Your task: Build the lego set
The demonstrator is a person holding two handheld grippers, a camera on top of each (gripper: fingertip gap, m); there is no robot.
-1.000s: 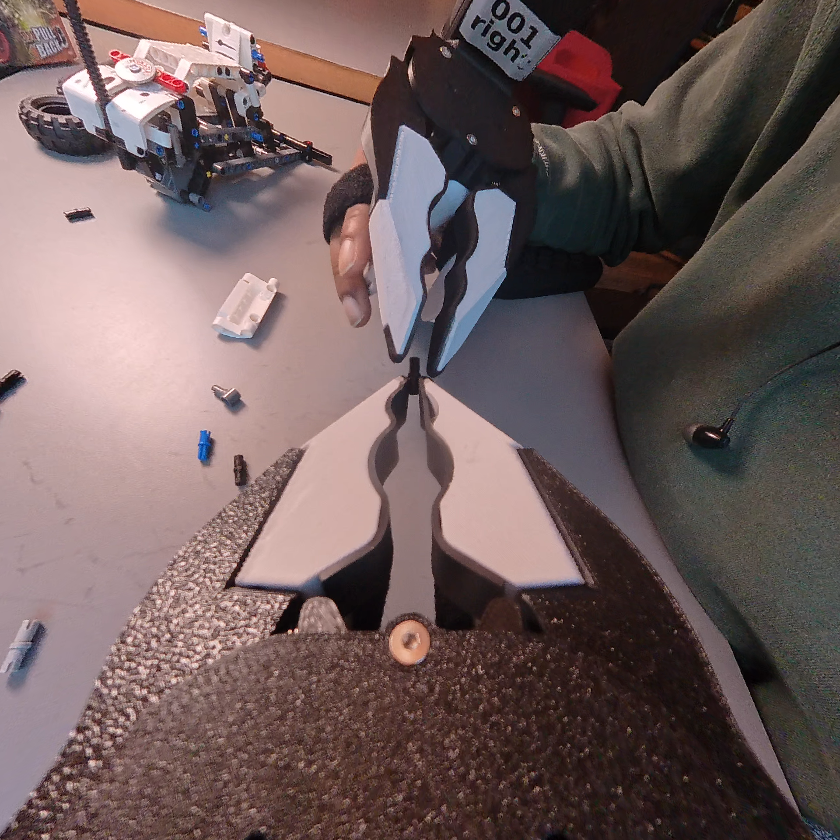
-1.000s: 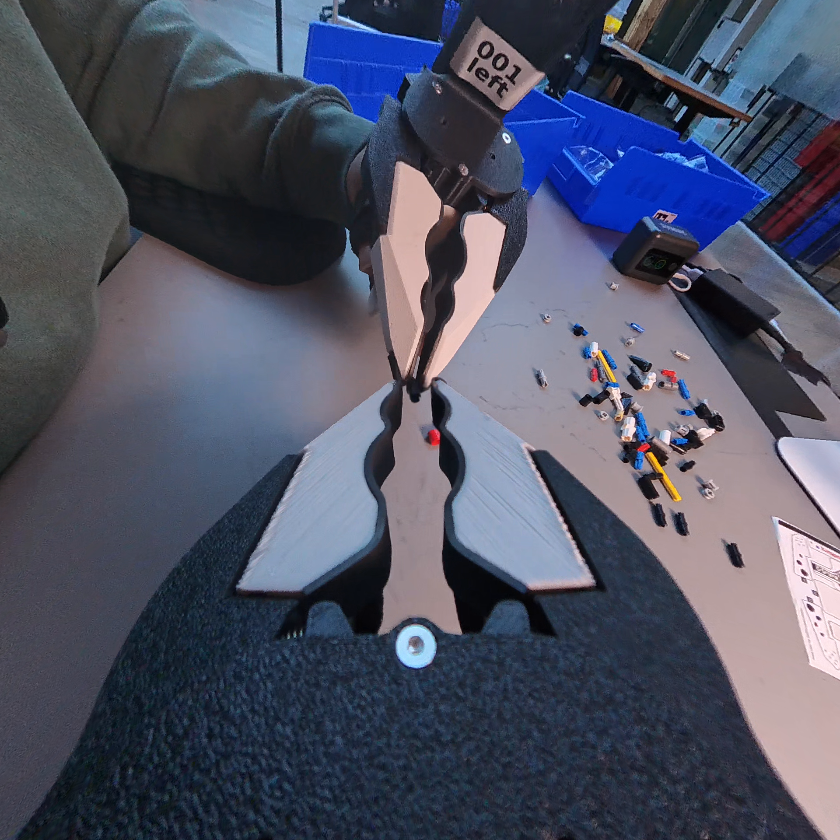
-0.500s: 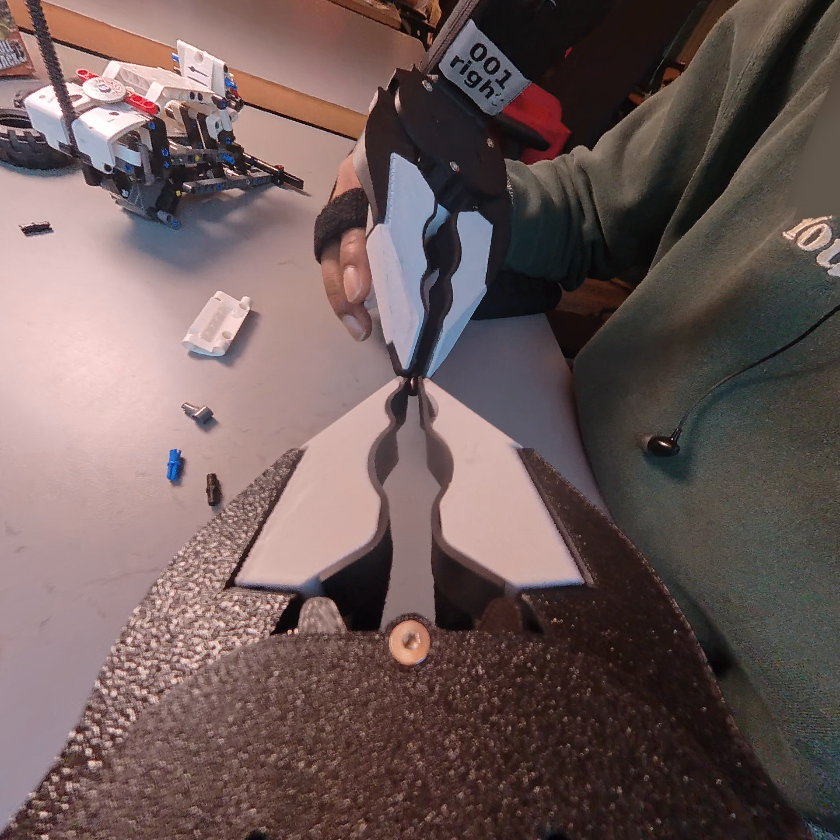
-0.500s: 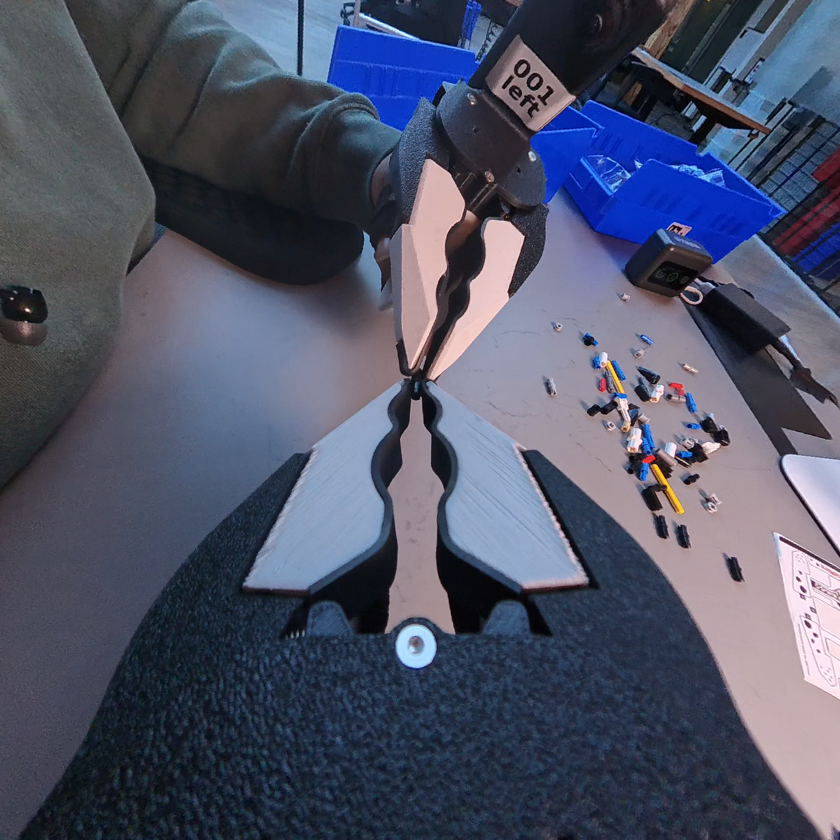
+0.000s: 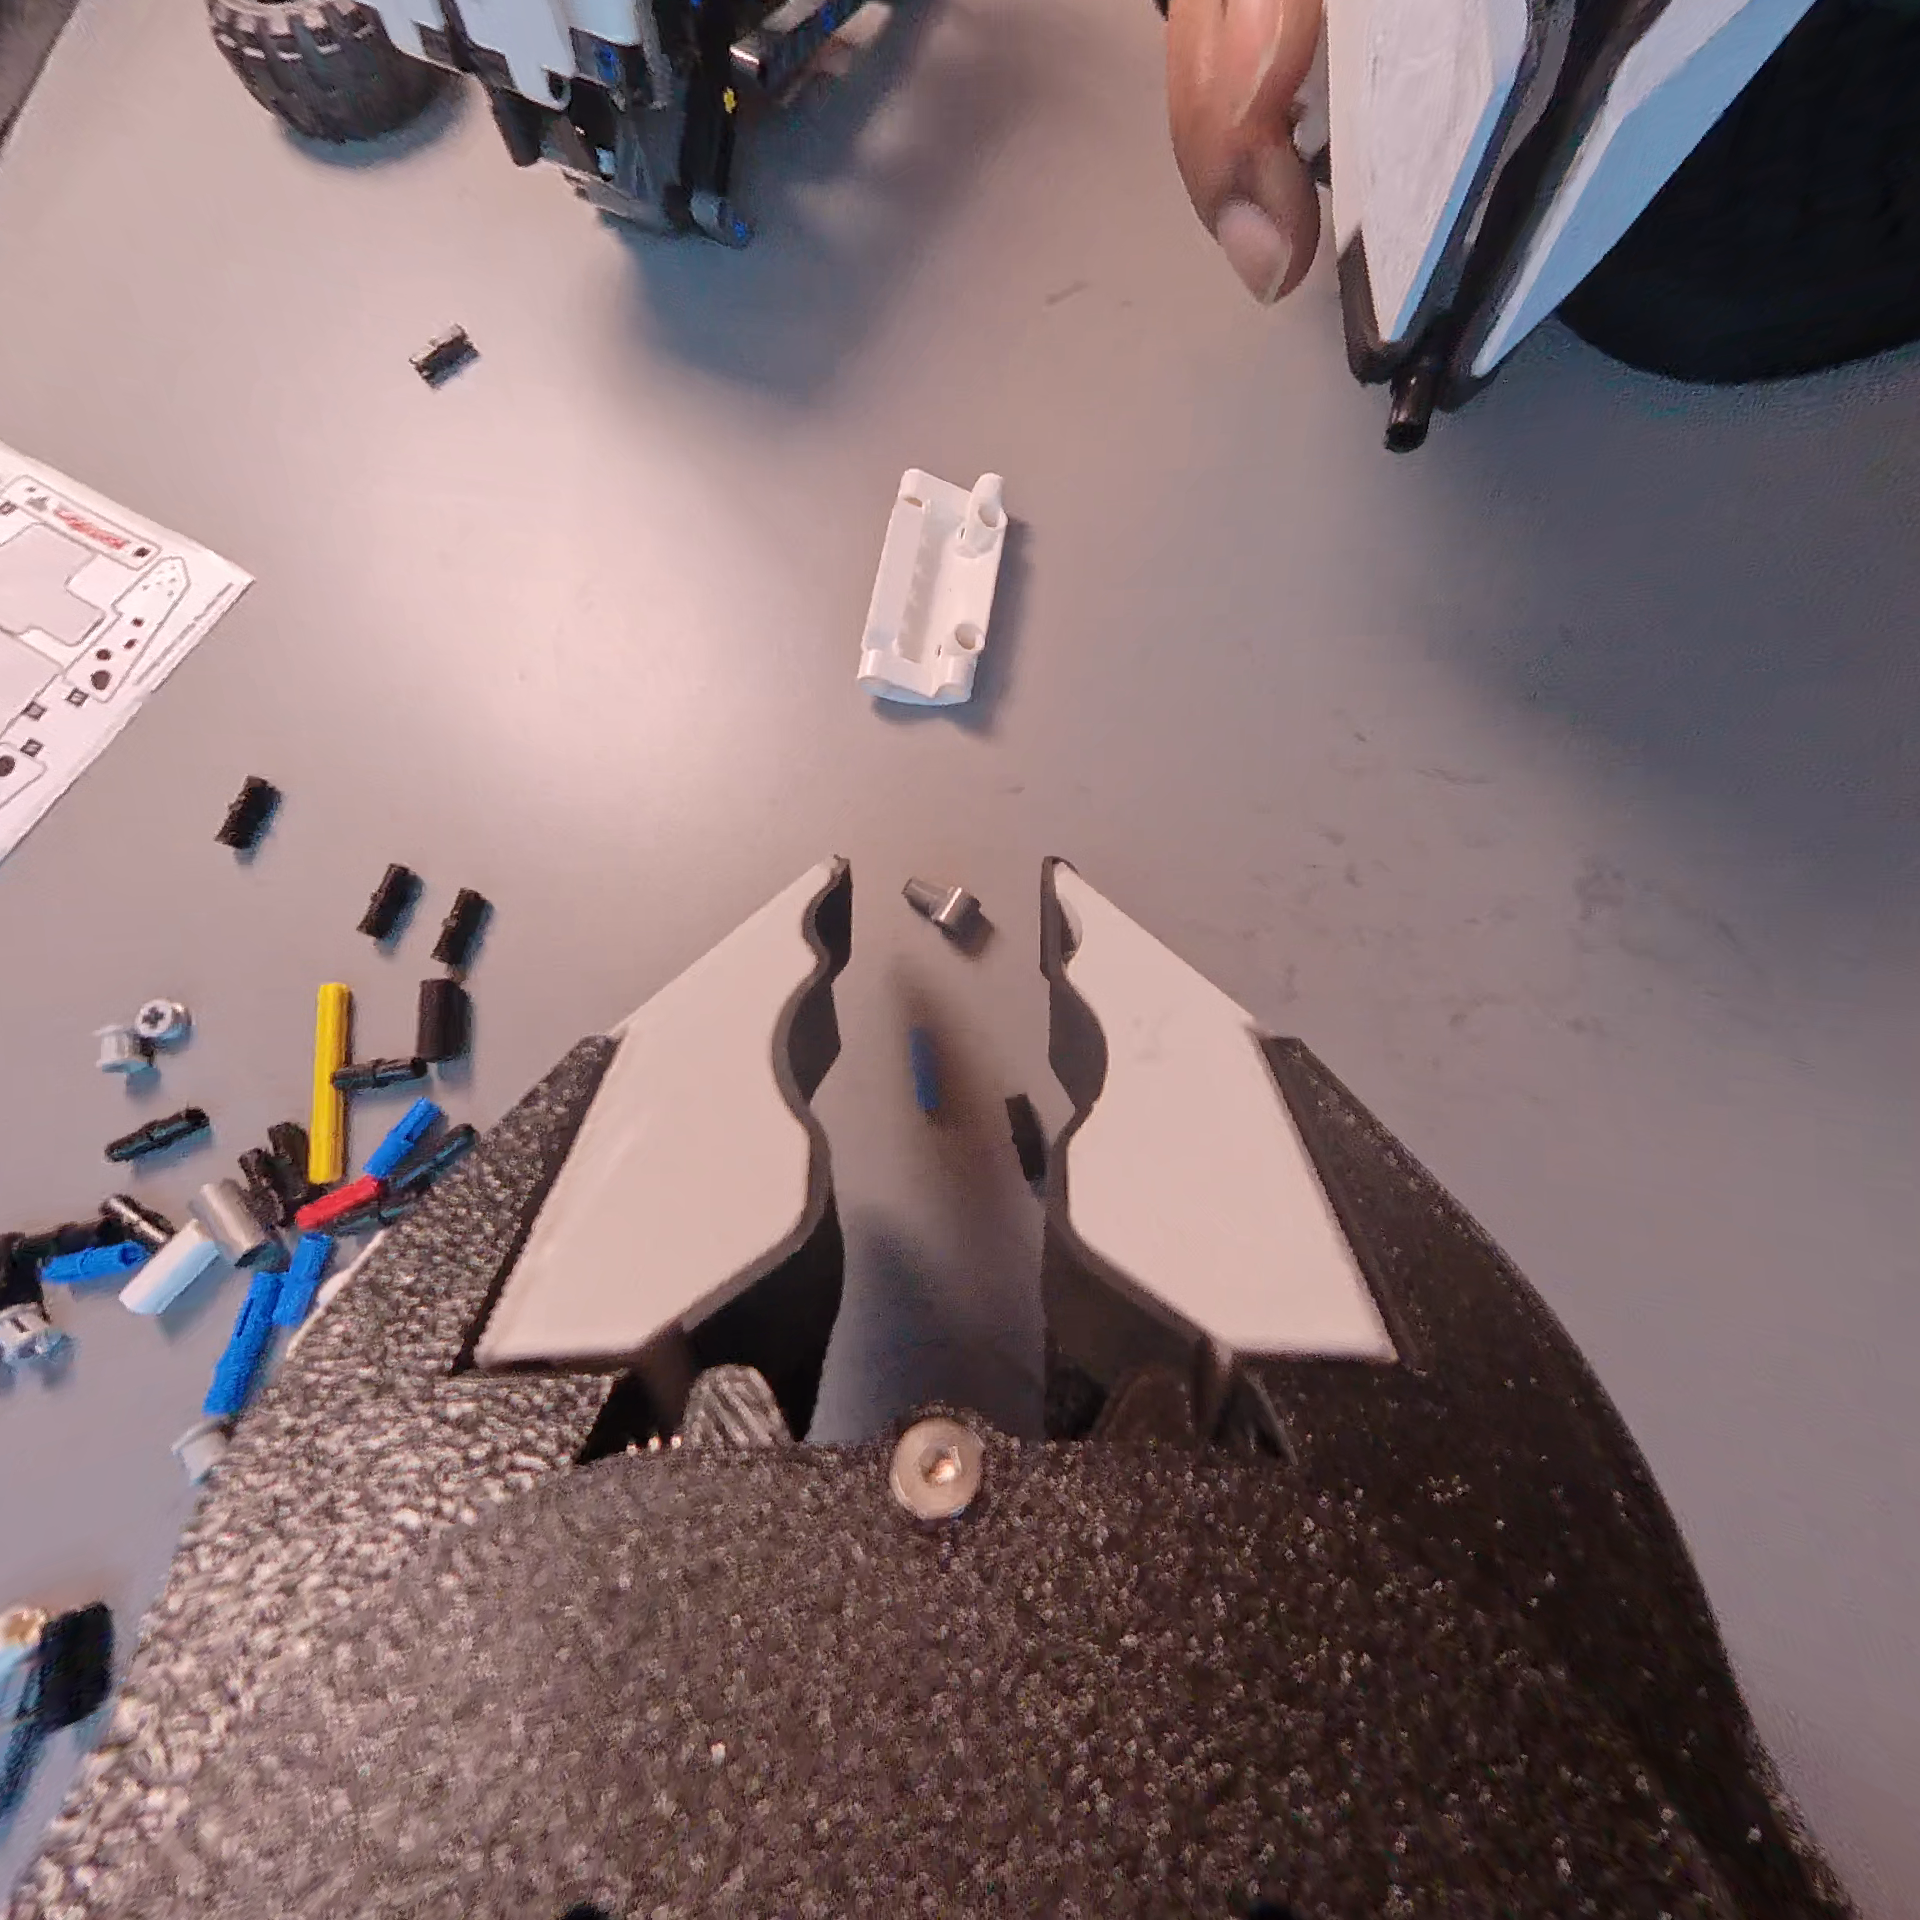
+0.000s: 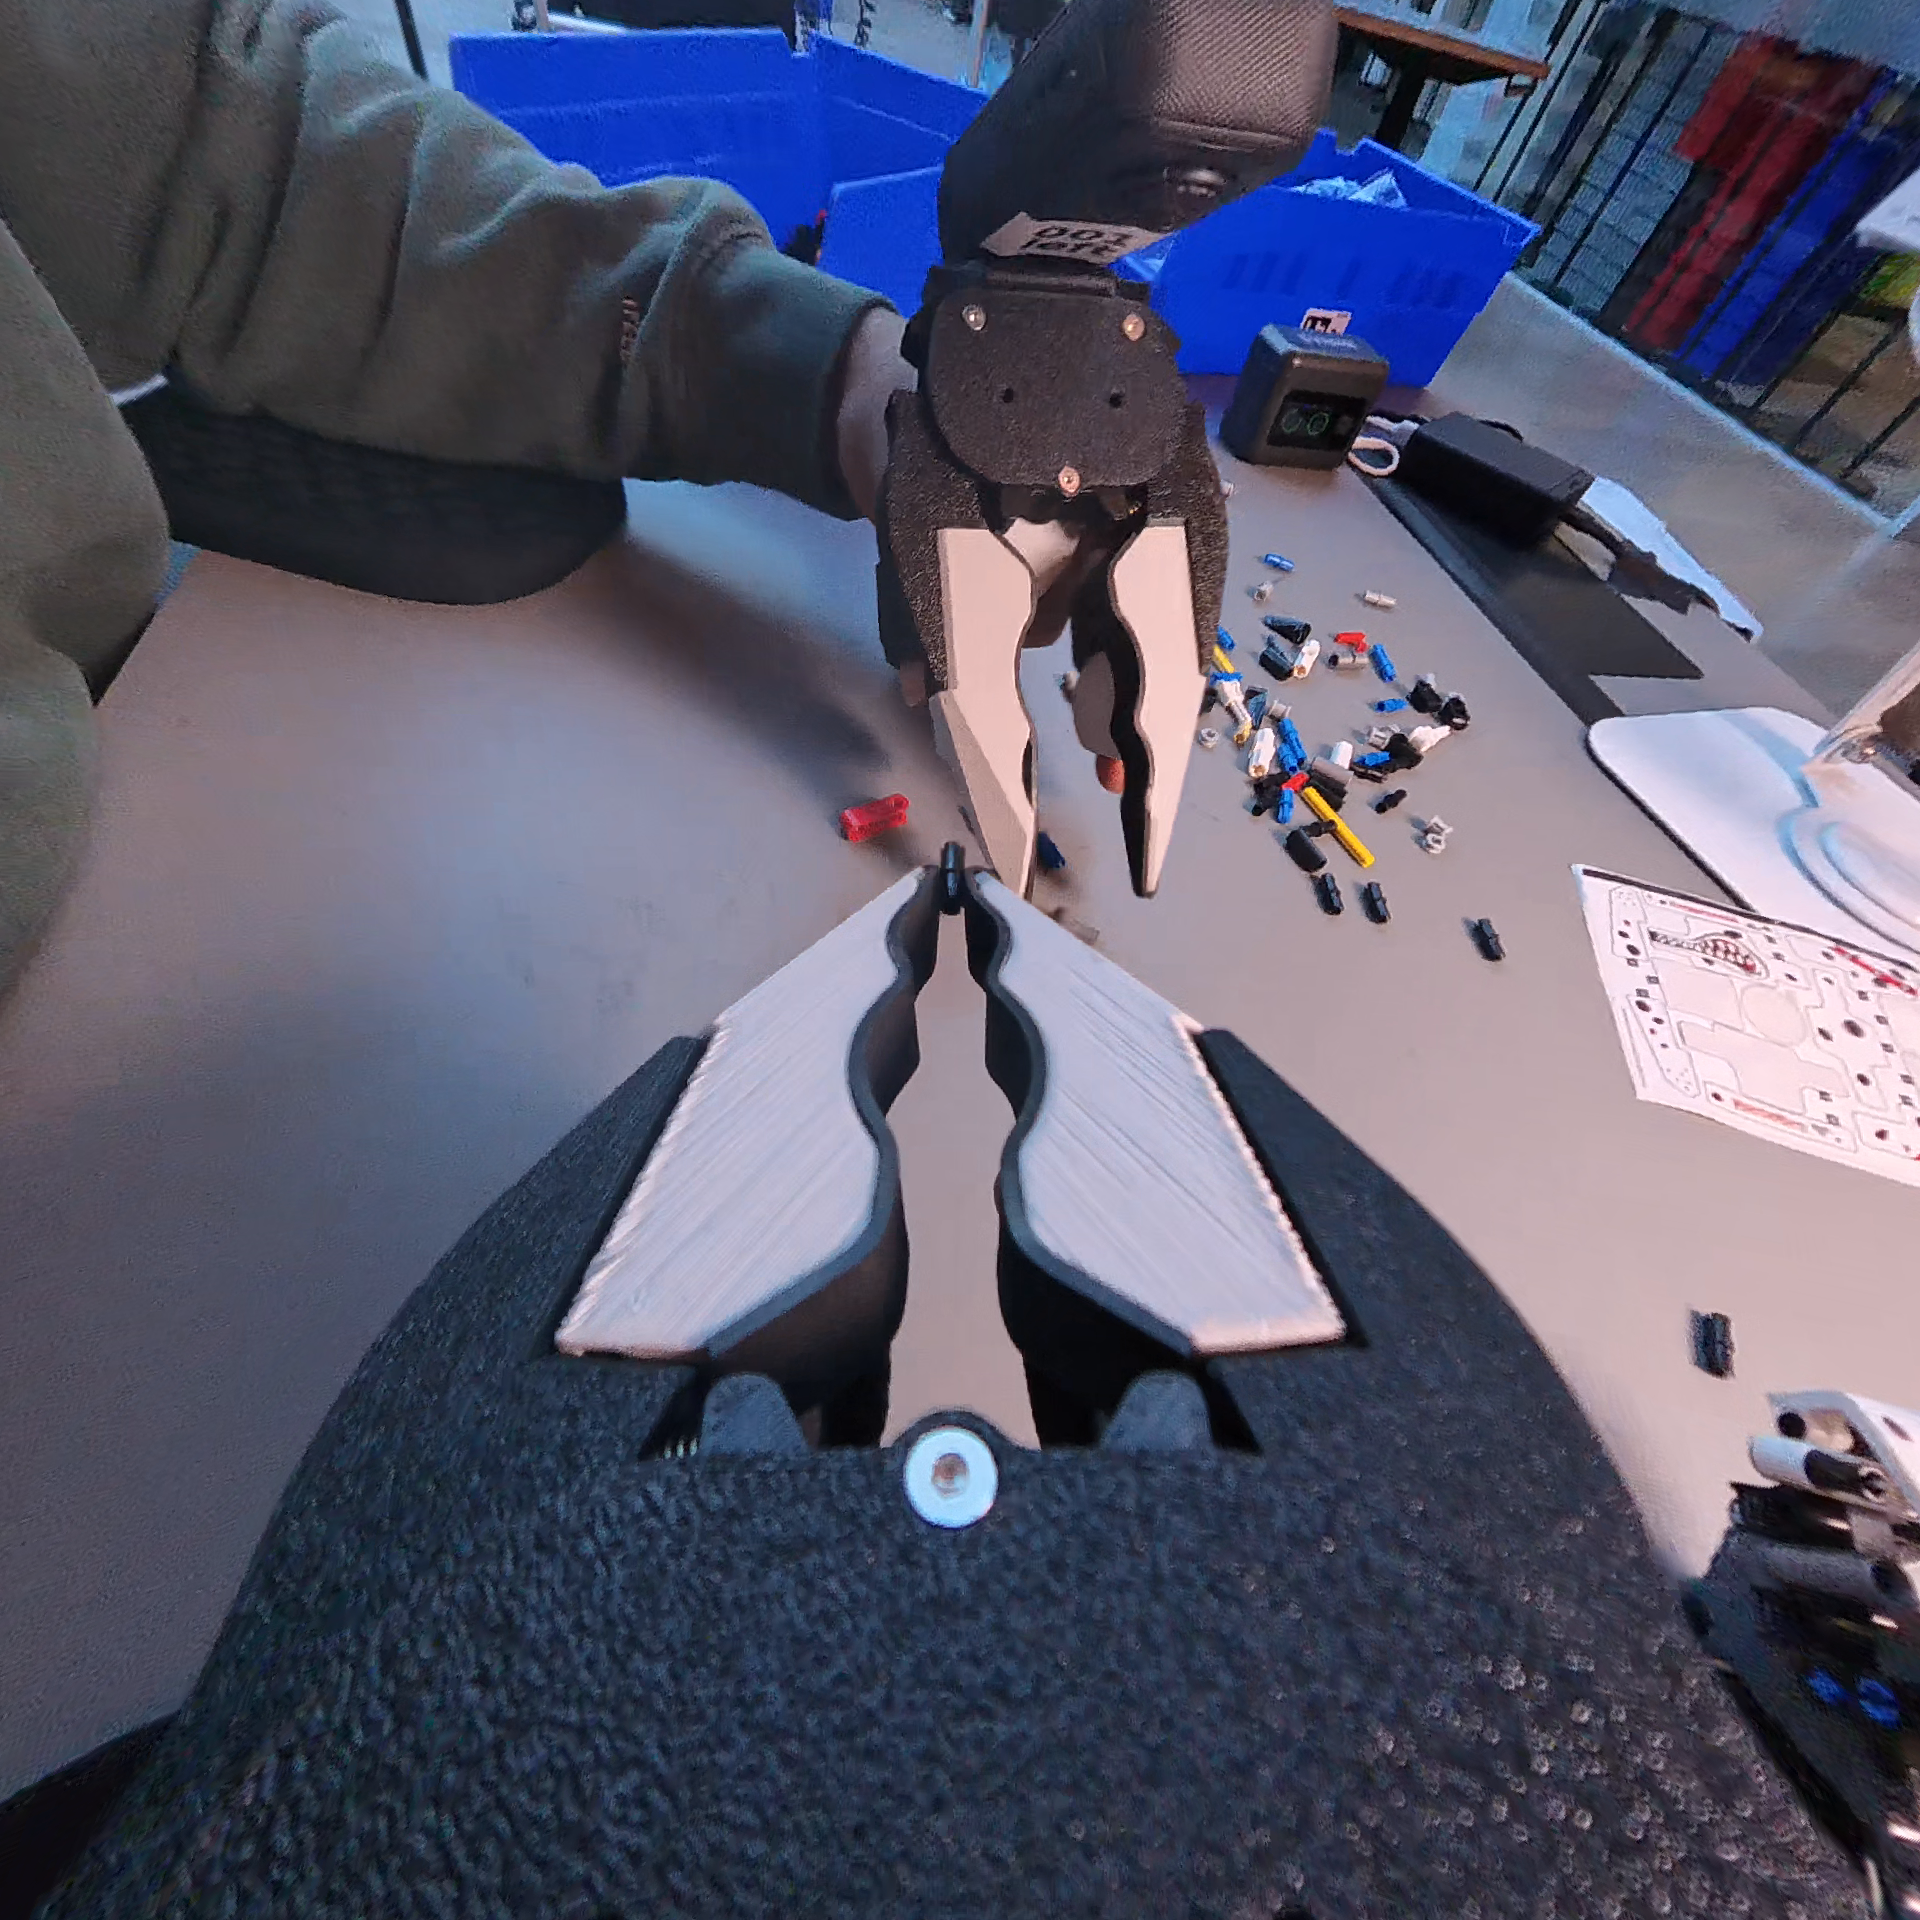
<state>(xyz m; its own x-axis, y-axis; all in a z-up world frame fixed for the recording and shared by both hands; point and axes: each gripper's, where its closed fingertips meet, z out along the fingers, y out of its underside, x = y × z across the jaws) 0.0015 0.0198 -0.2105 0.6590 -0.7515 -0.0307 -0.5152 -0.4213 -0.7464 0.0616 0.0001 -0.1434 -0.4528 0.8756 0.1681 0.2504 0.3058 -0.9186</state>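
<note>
My right gripper (image 6: 951, 899) is shut on a small black pin (image 6: 951, 883) that sticks out of its tips; in the left wrist view the gripper (image 5: 1418, 358) and its pin (image 5: 1405, 410) hang above the table at the upper right. My left gripper (image 5: 945, 883) is open and empty, pointing down at the grey table (image 5: 1455, 831). A small grey connector (image 5: 945, 911) lies between its tips, with a blue pin (image 5: 923, 1065) and a black pin (image 5: 1023, 1132) between its fingers. It also shows in the right wrist view (image 6: 1081, 878). A white panel piece (image 5: 935, 592) lies just ahead.
The partly built Lego vehicle (image 5: 540, 62) stands at the far left. A pile of loose pins (image 5: 260, 1153) and a sticker sheet (image 5: 73, 623) lie to the left. A red piece (image 6: 875, 816), blue bins (image 6: 1330, 270) and a black device (image 6: 1309, 410) show in the right wrist view. Tip to tip, the grippers are about 10 cm apart. My right tips are about 12 cm from the red piece (image 6: 875, 816), my left tips only 6 cm.
Both grippers were shut tip to tip on the black pin. My left gripper has let go, opened and swung down over the table. My right gripper keeps the pin.
</note>
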